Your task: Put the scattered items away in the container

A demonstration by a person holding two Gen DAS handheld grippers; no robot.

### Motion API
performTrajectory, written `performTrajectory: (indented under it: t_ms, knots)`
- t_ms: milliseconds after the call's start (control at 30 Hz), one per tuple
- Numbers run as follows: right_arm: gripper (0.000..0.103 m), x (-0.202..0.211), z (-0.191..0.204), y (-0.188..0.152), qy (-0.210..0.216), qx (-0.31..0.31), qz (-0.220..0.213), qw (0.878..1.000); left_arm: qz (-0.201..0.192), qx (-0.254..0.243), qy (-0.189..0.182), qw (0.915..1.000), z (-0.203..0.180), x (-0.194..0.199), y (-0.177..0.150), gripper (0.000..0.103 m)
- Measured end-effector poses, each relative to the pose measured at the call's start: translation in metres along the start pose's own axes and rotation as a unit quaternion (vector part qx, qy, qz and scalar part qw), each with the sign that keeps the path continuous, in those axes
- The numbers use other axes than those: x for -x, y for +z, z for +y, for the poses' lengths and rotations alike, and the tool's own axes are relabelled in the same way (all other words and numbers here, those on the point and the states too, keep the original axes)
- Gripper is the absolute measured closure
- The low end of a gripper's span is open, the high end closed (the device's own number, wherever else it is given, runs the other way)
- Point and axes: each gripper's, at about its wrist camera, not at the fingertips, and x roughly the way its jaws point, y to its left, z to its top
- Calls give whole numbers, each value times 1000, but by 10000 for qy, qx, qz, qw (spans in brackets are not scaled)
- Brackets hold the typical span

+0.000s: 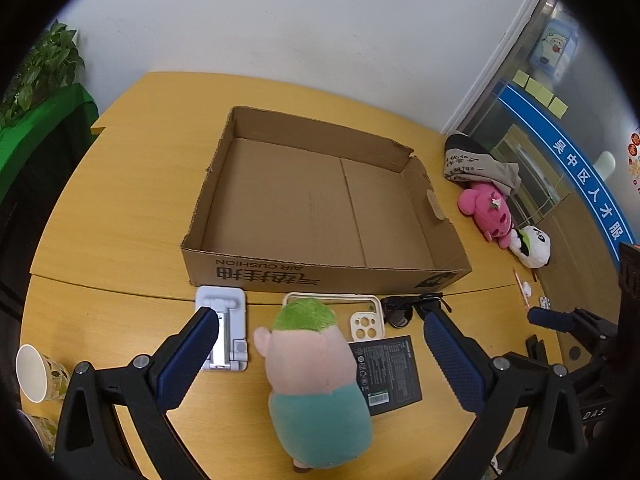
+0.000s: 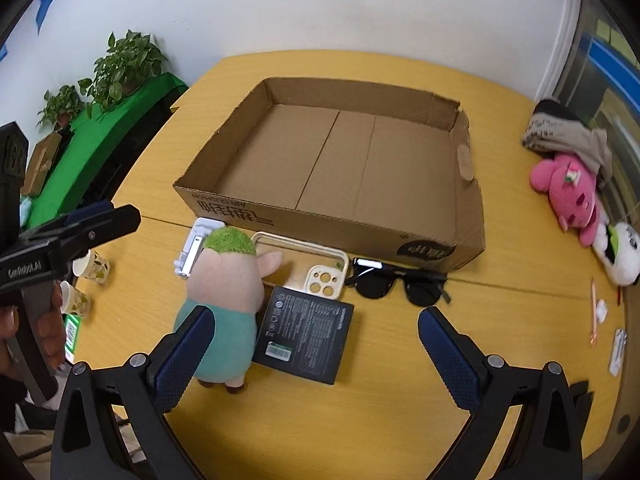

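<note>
An open cardboard box (image 1: 256, 272) (image 2: 320, 220) stands mid-table with nothing in it. In front of it lie a pig plush with green hair (image 1: 312, 376) (image 2: 228, 304), a white phone stand (image 1: 224, 332) (image 2: 192, 252), a cream phone case (image 1: 366, 326) (image 2: 324, 280), black sunglasses (image 1: 400, 312) (image 2: 396, 284) and a black flat box (image 1: 390, 372) (image 2: 306, 336). My left gripper (image 1: 320, 332) is open, its fingers either side of the plush. My right gripper (image 2: 316, 328) is open above the black flat box.
A pink plush (image 1: 488, 212) (image 2: 568, 196), a panda plush (image 1: 534, 246) (image 2: 618, 254) and a folded cloth (image 1: 476, 164) (image 2: 564, 132) lie at the right. Paper cups (image 1: 36, 372) (image 2: 94, 266) stand at the left. Small items (image 2: 600, 312) lie near the right edge.
</note>
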Motion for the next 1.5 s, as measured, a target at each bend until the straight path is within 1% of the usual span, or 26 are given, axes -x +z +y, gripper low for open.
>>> performTrajectory:
  t_ms: [133,267,400,533,633,767,900,967,1033,1100,1167,1233,1267,1300,1333,1367,1433,1500]
  knots:
    - [0,0,5,4,139,-74,64,9999,161,116,-198,9996,-1,-4,3,1]
    - [0,1,10,7,126,-69,135,9998,355,127,-340,9987,-1,-16,5,1]
    - [0,0,12,6,52,-195,271,9994,668,187,-576,9959,0,-36,6,2]
    - [0,-2,17,3,-4,-225,405,9989,846,229,-744,9934,1,-51,2,2]
    - [0,-9,24,1,18,-198,477,9987,979,284,-747,9920,5,-61,-3,2]
    - [0,-31,36,-6,246,-235,634,9974,1217,296,-691,9897,16,-74,-12,2]
    - [0,-67,47,-19,712,-391,927,9924,1485,479,-736,9850,32,-93,-25,2]
    - [0,-86,54,-28,890,-437,1086,9891,1607,539,-732,9828,39,-102,-31,5]
    - [0,-103,60,-36,1066,-509,1209,9856,1791,591,-745,9792,44,-113,-37,10]
    - [0,-122,66,-42,1193,-575,1357,9819,1937,617,-819,9757,48,-122,-44,10]
    - [1,-139,71,-49,1233,-604,1494,9792,2150,650,-887,9704,51,-133,-51,18]
    - [3,-153,75,-56,1241,-611,1634,9768,2263,797,-1161,9638,53,-141,-57,18]
    - [3,-159,77,-59,1310,-643,1684,9748,2302,860,-1244,9613,55,-145,-59,18]
    - [1,-162,79,-62,1359,-648,1667,9745,2343,942,-1346,9582,56,-148,-61,20]
    - [2,-162,83,-62,1311,-562,1594,9769,2360,1017,-1450,9555,58,-151,-63,24]
    - [2,-162,90,-62,1210,-384,1560,9796,2341,1052,-1501,9548,58,-152,-63,25]
    - [15,-162,104,-61,1038,-8,1552,9824,2304,993,-1471,9568,54,-149,-63,34]
    - [22,-159,103,-59,1142,-160,1580,9807,2254,801,-1397,9609,47,-140,-60,37]
